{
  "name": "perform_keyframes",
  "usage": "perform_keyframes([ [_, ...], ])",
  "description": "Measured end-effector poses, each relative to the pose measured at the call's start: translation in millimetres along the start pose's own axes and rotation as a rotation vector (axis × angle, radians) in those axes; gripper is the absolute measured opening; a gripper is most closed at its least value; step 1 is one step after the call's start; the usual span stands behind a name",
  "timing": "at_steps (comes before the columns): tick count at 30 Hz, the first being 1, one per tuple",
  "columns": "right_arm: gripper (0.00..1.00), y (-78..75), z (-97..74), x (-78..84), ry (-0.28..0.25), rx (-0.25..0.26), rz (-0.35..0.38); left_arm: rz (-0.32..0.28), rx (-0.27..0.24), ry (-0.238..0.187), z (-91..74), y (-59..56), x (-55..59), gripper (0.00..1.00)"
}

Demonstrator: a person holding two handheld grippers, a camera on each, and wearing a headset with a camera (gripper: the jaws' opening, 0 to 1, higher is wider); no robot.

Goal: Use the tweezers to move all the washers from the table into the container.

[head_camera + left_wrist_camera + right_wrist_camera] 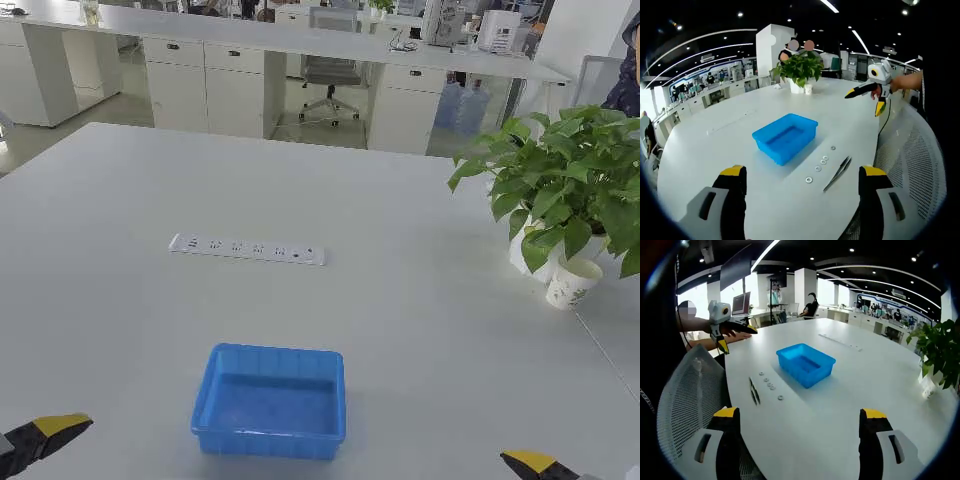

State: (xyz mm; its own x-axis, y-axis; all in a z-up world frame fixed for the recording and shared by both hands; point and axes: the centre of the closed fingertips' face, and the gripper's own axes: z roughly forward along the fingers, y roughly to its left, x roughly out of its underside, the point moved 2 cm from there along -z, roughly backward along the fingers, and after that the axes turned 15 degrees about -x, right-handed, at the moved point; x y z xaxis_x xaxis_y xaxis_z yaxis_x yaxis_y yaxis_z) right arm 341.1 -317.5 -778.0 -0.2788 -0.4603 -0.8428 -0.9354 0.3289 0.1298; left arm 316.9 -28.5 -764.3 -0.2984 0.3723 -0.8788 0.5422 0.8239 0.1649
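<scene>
The container [268, 400] is a shallow rectangular tub of glossy blue plastic with a lipped rim, standing on the smooth white surface [120, 300]; nothing shows inside it. The washers [809, 179], small flat metal rings, perhaps five though they are tiny here, lie in a loose line near the surface's edge, apart from the container; the tweezers [837, 173], slim, dark and pointed, lie flat just beside them. The left gripper [802, 175], black with yellow tips, has its jaws spread wide and grasps nothing; the right gripper [799, 413] is likewise released and touches nothing. A long white power strip [247, 249] and a leafy plant [570, 190] sit farther back.
</scene>
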Motion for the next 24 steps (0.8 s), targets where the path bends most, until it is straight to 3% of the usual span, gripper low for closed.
perform_keyframes([
  [24,1.0,-1.8,0.4,-4.0,0.0,0.001,-0.009,0.005,-0.001,-0.007,-1.7,1.7,-0.3,0.99],
])
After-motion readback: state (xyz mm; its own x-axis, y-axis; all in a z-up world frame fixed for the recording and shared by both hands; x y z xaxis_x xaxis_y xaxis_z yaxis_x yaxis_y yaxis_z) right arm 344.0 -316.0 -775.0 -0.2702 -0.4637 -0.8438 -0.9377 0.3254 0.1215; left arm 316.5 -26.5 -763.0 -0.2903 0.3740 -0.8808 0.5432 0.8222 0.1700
